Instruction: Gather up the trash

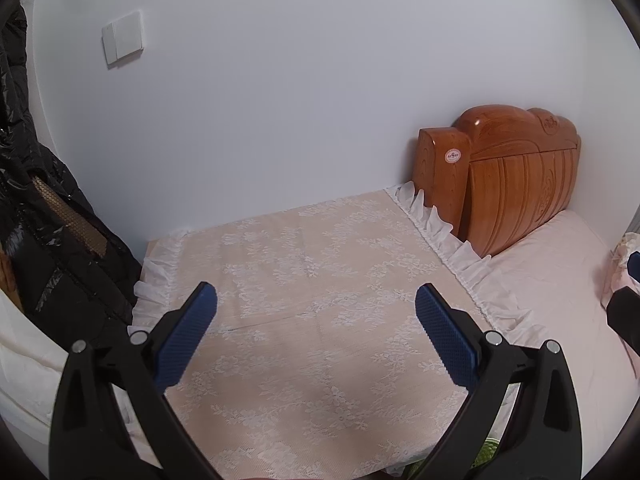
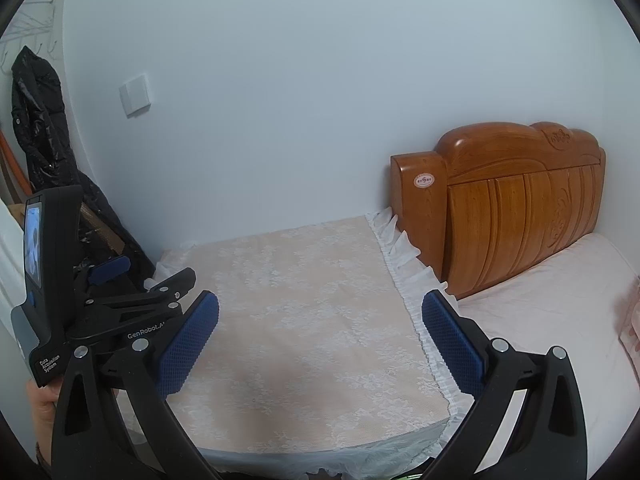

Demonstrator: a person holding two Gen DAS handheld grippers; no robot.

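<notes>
No trash shows in either view. My left gripper [image 1: 316, 300] is open and empty, its blue pads spread wide above a bedside table covered with a white lace cloth [image 1: 304, 280]. My right gripper [image 2: 320, 308] is open and empty too, held over the same lace cloth [image 2: 296, 304] near its right frilled edge. The left gripper [image 2: 132, 276] also shows in the right wrist view at the left, beside the right one. A bit of the right gripper [image 1: 624, 304] shows at the right edge of the left wrist view.
A carved wooden headboard [image 1: 516, 184] and a pink bed [image 1: 560, 280] lie to the right. A black puffer coat [image 1: 44, 216] hangs at the left. A white wall with a switch plate [image 1: 122, 38] stands behind. Something green [image 1: 486, 456] shows below the table's front edge.
</notes>
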